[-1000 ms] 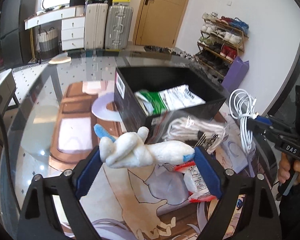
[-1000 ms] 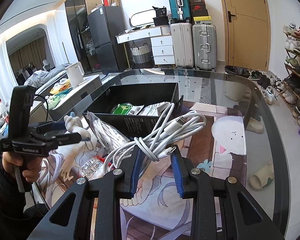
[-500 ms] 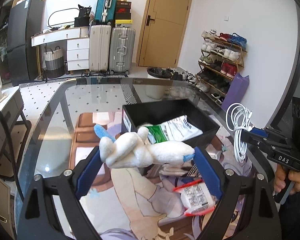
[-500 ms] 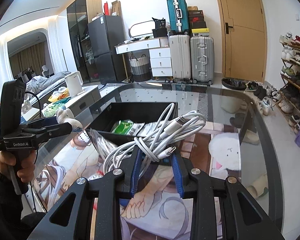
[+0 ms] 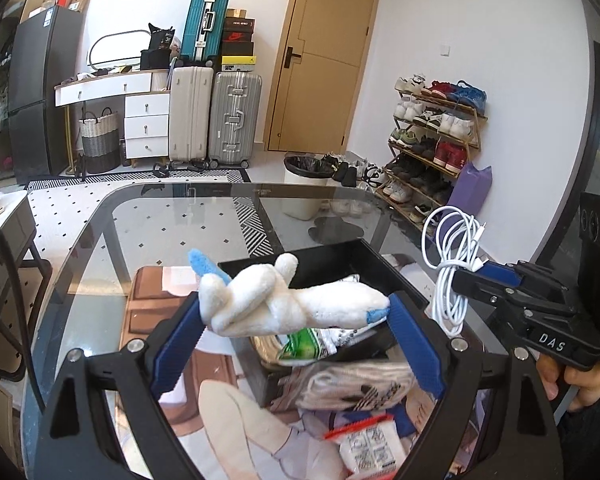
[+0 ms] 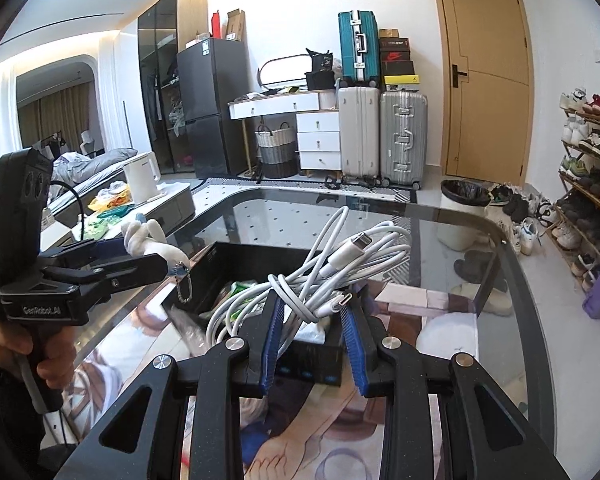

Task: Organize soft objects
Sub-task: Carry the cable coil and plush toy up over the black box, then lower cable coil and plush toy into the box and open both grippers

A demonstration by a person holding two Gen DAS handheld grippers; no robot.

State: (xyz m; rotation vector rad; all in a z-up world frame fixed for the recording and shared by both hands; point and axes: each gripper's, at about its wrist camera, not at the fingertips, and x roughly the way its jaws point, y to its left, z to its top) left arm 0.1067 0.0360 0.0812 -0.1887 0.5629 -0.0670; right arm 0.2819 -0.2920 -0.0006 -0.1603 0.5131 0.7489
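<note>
My left gripper [image 5: 294, 314] is shut on a white plush toy [image 5: 284, 300] with blue tips, held in the air above the near left part of a black box [image 5: 364, 258]. The toy also shows in the right wrist view [image 6: 150, 240], with a keychain hanging from it. My right gripper [image 6: 310, 312] is shut on a coiled white charging cable [image 6: 340, 260], held above the box [image 6: 260, 256]. The cable also shows in the left wrist view [image 5: 454, 264]. The box holds a green and white packet [image 5: 304, 344].
The box stands on a glass table [image 5: 160, 220] over a printed mat. A clear bag of white cord [image 5: 360, 380] and a red-edged packet [image 5: 370, 446] lie on the table in front of the box. Suitcases, drawers, a bin and a shoe rack stand beyond.
Both grippers have risen with their loads. The plush toy and the cable now hang higher over the box, which looks smaller and lower in both views.
</note>
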